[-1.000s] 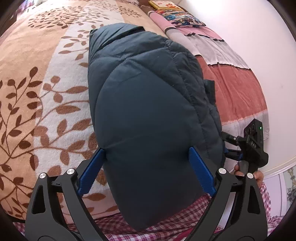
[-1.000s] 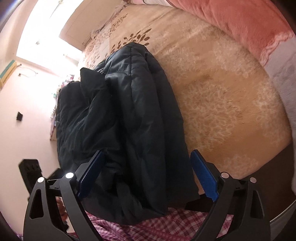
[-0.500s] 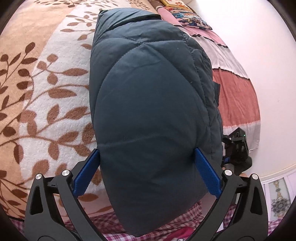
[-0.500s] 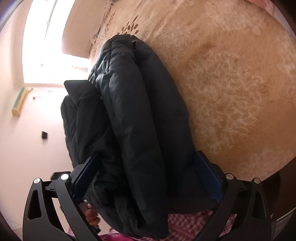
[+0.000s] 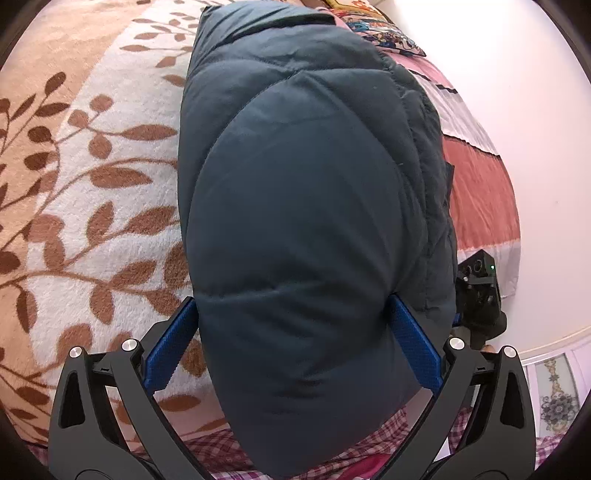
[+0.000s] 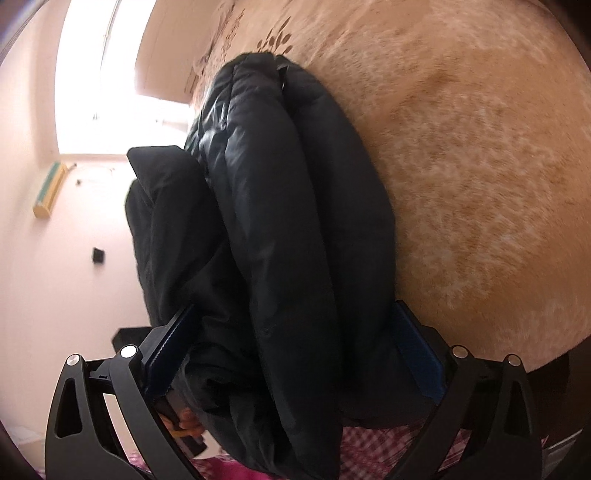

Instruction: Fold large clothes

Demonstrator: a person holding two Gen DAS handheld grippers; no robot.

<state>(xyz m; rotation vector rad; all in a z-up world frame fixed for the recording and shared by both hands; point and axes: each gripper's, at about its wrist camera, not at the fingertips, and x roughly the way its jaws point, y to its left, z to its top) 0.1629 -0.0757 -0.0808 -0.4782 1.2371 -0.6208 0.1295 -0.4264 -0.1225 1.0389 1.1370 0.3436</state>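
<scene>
A folded dark navy puffer jacket (image 5: 303, 206) lies on the leaf-patterned bed blanket (image 5: 92, 155). Its near end bulges between the wide-spread blue pads of my left gripper (image 5: 291, 332), which is open around it. In the right wrist view the jacket (image 6: 288, 236) shows as thick stacked folds. My right gripper (image 6: 291, 354) is open too, its blue pads (image 6: 417, 354) on either side of the bundle's edge. The right gripper also shows in the left wrist view (image 5: 478, 295), beside the jacket.
A pink and red striped quilt (image 5: 476, 181) and colourful pillows (image 5: 380, 29) lie at the far right by the white wall. A bright window (image 6: 110, 74) is beyond the bed. Checked fabric (image 5: 369, 435) sits under the jacket's near end.
Both grippers have moved forward onto the jacket, so the bundle now fills more of each view. The jaws have stayed wide open throughout.
</scene>
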